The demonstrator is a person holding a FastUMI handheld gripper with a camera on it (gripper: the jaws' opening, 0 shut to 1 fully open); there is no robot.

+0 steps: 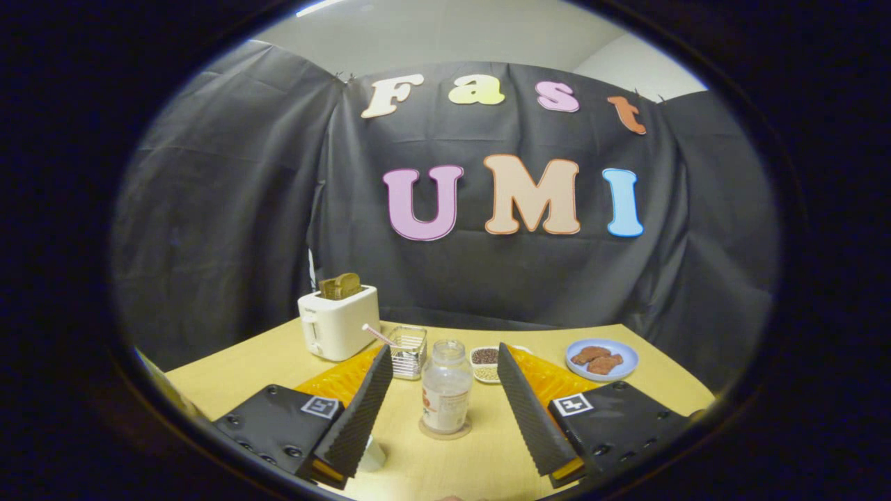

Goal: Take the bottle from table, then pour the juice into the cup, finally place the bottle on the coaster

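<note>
A clear glass bottle with a label stands upright on a round coaster, just ahead of my gripper and in line with the gap between the fingers. My gripper is open, the fingers spread wide on either side of the bottle, touching nothing. The bottle has no cap and looks nearly empty. A pale cup is partly hidden under the left finger.
A white toaster with toast stands at the back left of the wooden table. A small wire basket with a pink straw, a small dish of seeds and a blue plate with brown pieces sit beyond the bottle.
</note>
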